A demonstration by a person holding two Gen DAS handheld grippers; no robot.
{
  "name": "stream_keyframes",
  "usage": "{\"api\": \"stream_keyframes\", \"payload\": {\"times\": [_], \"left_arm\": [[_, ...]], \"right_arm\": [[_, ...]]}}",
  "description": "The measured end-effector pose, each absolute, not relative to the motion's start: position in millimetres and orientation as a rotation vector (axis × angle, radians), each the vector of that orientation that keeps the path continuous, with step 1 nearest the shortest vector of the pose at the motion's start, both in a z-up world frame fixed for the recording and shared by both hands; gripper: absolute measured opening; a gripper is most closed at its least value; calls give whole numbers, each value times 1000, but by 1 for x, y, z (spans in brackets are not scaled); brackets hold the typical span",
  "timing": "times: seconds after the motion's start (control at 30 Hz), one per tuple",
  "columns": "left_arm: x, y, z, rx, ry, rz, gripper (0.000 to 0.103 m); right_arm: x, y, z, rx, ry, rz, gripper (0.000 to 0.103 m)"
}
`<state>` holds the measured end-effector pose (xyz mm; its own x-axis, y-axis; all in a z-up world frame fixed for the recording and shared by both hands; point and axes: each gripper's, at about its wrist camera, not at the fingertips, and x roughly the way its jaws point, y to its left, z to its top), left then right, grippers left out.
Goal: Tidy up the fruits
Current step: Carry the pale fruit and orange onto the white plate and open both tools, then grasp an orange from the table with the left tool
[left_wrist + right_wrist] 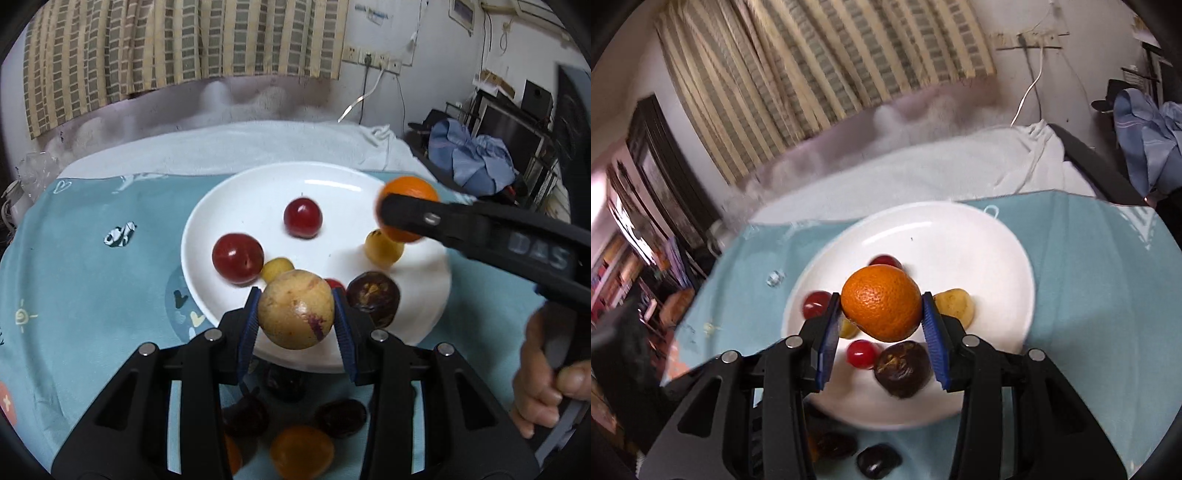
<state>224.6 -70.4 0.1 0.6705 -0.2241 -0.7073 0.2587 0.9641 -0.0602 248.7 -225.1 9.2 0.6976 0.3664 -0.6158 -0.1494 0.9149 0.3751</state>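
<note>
Left wrist view: left gripper (295, 317) clenched on tan round fruit (295, 309), held above near rim of white plate (236, 192). Right gripper (882, 314) clamps orange (881, 303) over plate centre.

Done: plate holds two red fruits (302, 217), two small yellow fruits (384, 246), dark purple fruit (373, 300), small red fruit (861, 353).

Left: both held fruits not yet set down; several dark fruits (340, 418) and orange-coloured fruit (301, 453) lie on teal cloth (92, 288) near plate. Judgement: roughly half complete.

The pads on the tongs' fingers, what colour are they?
Blue, ribbed pads on black arms, clearest in the right wrist view.
</note>
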Motion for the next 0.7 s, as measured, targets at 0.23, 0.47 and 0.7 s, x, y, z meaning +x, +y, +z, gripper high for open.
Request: {"api": "stream_keyframes", "payload": {"times": [0.23, 0.47, 0.7], "left_arm": [[231, -61, -9, 19, 823, -255, 53], [224, -52, 4, -4, 789, -247, 65], [184, -18, 31, -17, 705, -171, 79]], "right_arm": [[267, -210, -13, 296, 823, 301, 45], [239, -227, 27, 298, 664, 281, 68], [171, -234, 78, 314, 560, 347, 69]]}}
